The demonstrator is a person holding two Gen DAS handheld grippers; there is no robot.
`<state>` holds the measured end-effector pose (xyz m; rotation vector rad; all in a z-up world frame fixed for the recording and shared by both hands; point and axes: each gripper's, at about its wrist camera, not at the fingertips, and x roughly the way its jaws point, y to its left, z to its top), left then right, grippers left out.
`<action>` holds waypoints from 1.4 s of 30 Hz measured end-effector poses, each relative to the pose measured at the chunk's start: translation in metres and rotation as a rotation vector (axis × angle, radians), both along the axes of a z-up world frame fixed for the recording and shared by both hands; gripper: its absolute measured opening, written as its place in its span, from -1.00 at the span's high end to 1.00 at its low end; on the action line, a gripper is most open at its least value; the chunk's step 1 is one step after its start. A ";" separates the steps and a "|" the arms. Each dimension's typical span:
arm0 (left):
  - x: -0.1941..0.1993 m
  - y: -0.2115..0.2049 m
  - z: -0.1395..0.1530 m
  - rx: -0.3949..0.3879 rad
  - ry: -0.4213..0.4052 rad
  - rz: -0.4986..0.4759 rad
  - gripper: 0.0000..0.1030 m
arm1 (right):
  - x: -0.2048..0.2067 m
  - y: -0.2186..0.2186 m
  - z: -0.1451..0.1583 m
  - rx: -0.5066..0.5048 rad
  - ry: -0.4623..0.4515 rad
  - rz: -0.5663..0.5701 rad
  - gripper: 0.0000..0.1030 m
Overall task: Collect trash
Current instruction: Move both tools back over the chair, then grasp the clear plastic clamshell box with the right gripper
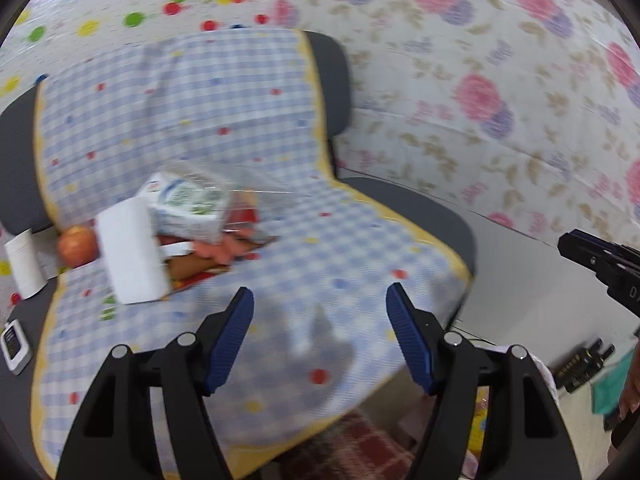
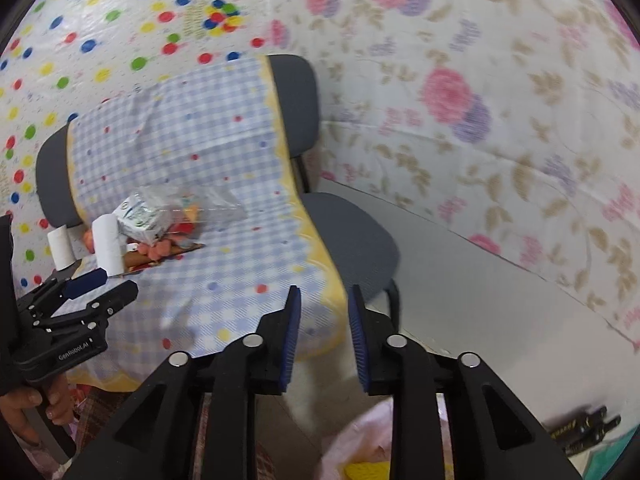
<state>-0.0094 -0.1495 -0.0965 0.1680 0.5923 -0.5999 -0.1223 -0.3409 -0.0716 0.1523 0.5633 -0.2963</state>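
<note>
Both empty: my left gripper [image 1: 320,316] gapes wide, right gripper [image 2: 323,320] sits half open. That clear plastic bag [image 1: 240,188] looks light and crinkly, so I'd pinch its loose top edge.

Motion blur smears the trash pile [image 1: 188,232], so the labels on the carton [image 1: 188,208] can't be read. The paper roll [image 1: 130,250] hides part of the wrappers [image 1: 224,252]. The right hand-held gripper [image 1: 600,268] is cut off by the frame edge.

A cloth [image 1: 248,128] lies over a chair [image 1: 332,80], covering seat and backrest. On the seat, toward its left rear, the trash sits together: a paper roll [image 1: 130,252] in front, a carton [image 1: 188,208] just behind it, an apple [image 1: 78,246] to the left. Another roll [image 1: 24,264] stands further left, off the cloth.
</note>
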 end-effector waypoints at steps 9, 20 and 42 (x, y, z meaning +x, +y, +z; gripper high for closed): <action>0.053 0.079 0.001 0.038 -0.045 0.265 -0.55 | 0.091 0.046 -0.004 -0.033 0.016 0.191 -0.06; 0.111 0.122 -0.008 0.047 -0.024 0.415 -0.60 | 0.187 0.103 -0.014 -0.069 0.060 0.342 -0.06; 0.139 0.125 -0.010 0.017 -0.019 0.401 -0.60 | 0.258 0.107 -0.028 -0.010 0.151 0.362 0.42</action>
